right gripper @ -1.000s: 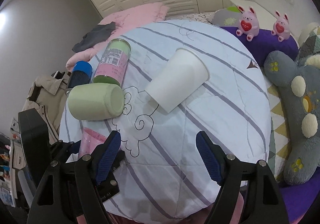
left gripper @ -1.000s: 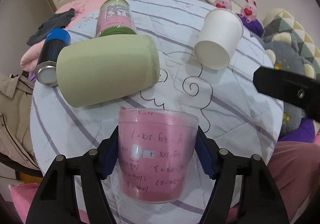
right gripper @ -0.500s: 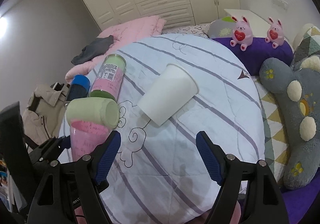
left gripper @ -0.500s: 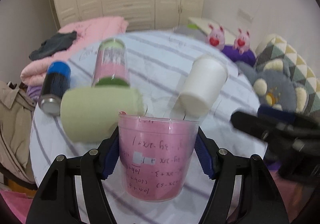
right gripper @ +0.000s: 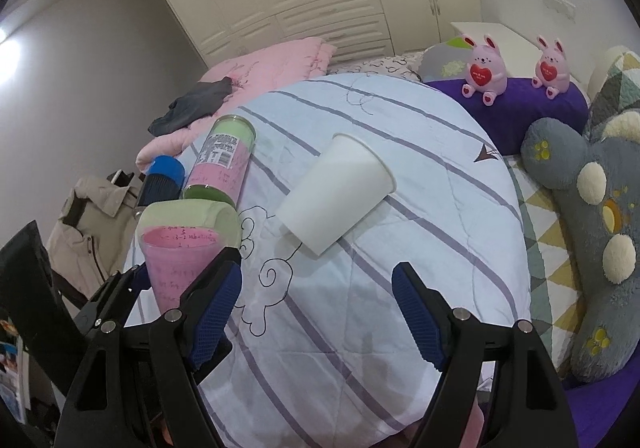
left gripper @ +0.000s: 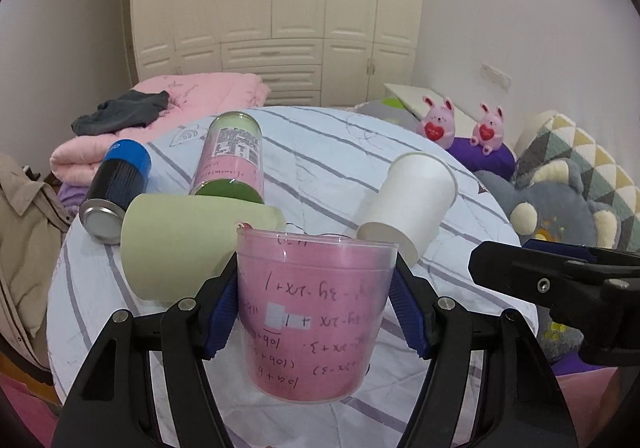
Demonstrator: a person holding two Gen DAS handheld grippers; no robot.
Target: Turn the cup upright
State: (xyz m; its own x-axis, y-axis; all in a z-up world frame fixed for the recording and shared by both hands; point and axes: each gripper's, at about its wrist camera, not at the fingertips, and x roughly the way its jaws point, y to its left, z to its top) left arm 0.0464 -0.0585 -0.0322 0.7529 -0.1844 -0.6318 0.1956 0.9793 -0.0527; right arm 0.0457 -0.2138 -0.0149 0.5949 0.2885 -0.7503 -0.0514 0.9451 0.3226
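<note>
left wrist: low, close behind pink cup, facing wardrobe across bed | right wrist: higher, further right, facing same way, angled left | shared: striped quilt, white paper cup, wardrobe

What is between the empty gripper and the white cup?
Nothing but bare quilt. In the right wrist view, the right gripper hangs open, and only striped fabric with a swirly doodle lies before the white cup.
</note>
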